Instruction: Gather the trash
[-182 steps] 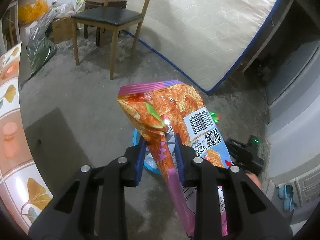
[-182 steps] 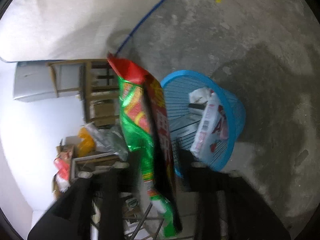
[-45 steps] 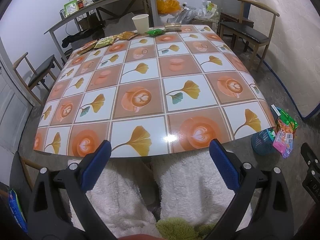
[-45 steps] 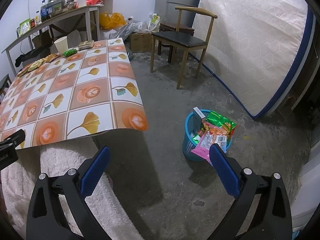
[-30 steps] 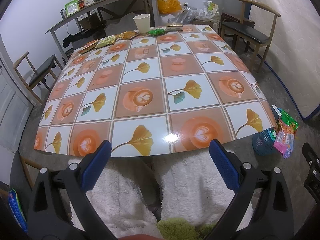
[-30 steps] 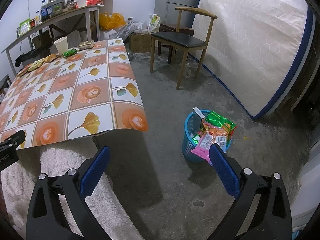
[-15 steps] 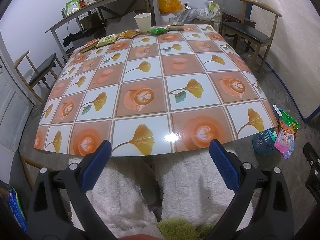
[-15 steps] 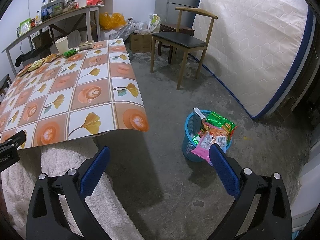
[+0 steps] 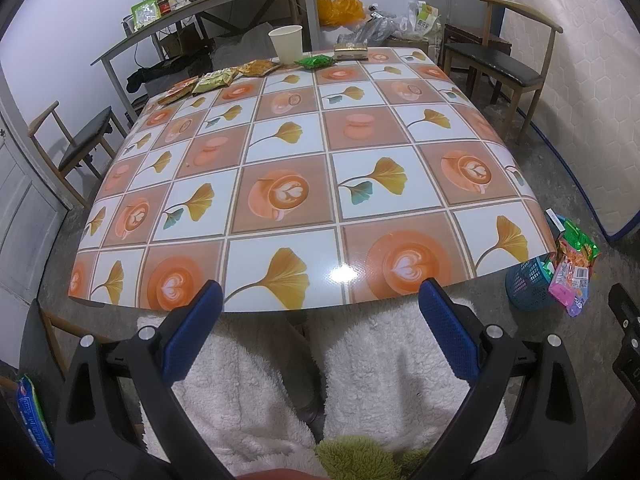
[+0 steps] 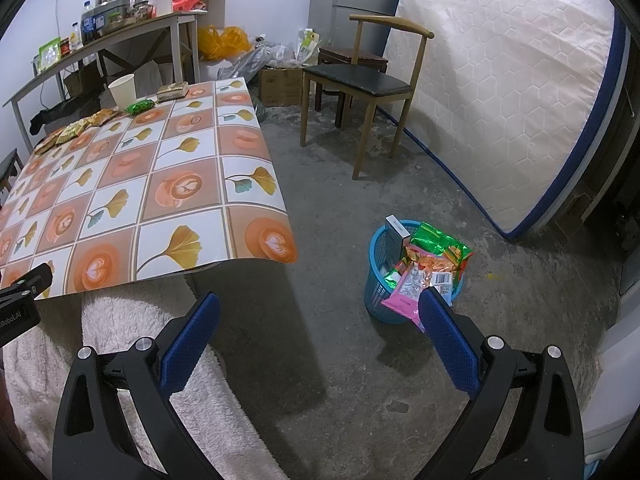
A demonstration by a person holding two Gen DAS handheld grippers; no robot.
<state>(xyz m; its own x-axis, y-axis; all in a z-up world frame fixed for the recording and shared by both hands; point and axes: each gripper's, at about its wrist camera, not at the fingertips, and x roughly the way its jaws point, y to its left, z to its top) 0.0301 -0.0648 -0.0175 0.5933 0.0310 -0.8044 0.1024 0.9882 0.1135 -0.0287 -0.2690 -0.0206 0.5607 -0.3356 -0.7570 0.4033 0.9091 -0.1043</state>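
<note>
Both of my tools are empty. My left hand-held gripper (image 9: 316, 300) hangs with its blue pads spread wide over my lap, above the near edge of the desk (image 9: 304, 184), and grips nothing. My right hand-held gripper (image 10: 316, 312) is spread just as wide over the concrete floor (image 10: 320, 216) and is empty as well.

On the floor just off the desk's near right corner stands the blue basket (image 10: 378, 280). It is stuffed: a green wrapper (image 10: 438, 242), an orange snack bag (image 10: 434, 264) and a pink packet (image 10: 404, 294) stick out over its rim, and a small box (image 10: 396, 228) stands upright at its far side.

More trash lies along the far edge of the desk: a paper cup (image 9: 286, 44), a green packet (image 9: 316, 61) just right of it, a flat box (image 9: 351, 51) further right, and several snack wrappers (image 9: 218, 79) to the left. A chair (image 10: 360, 80) stands on the far right, near a mattress (image 10: 500, 80) propped upright.
</note>
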